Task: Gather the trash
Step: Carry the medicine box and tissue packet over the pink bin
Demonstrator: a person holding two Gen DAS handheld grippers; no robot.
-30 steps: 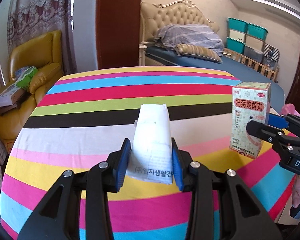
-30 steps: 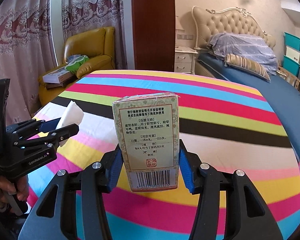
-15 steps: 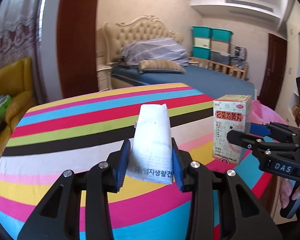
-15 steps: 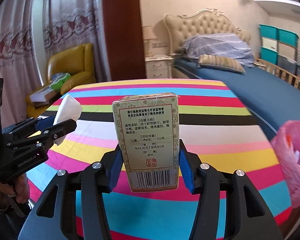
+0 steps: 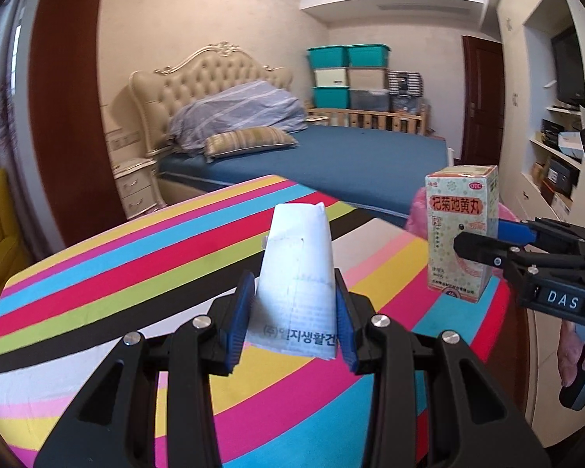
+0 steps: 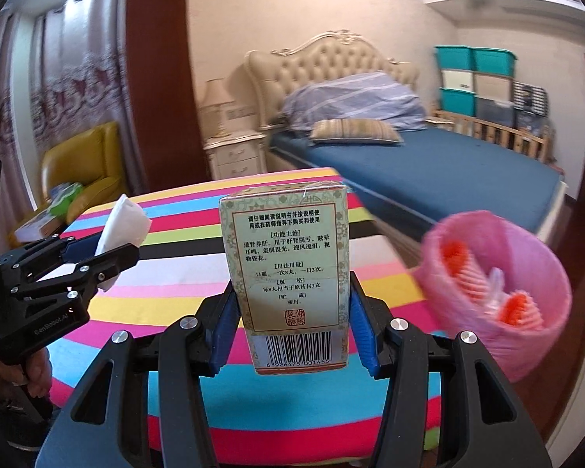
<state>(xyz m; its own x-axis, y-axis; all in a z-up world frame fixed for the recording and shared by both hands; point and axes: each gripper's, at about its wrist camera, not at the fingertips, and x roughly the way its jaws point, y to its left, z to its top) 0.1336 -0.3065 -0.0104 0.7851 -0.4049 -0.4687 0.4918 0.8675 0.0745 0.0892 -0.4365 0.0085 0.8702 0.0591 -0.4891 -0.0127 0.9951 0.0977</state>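
Both grippers tilted down; packet, box clamped

The desk wears stripes — pink, yellow, blue, red, green, black, white — beneath a white printed packet, a cream box bearing red-framed text, and, beside the desk, a pink bin.

**Bedroom seen beyond a striped table**

A rainbow-striped tablecloth is spread in the foreground. Behind it, a bed with a tufted cream headboard is made up in blue, a striped pillow laid beside a bundled duvet. Teal storage bins are stacked against the far wall, and a yellow armchair is set by the curtains
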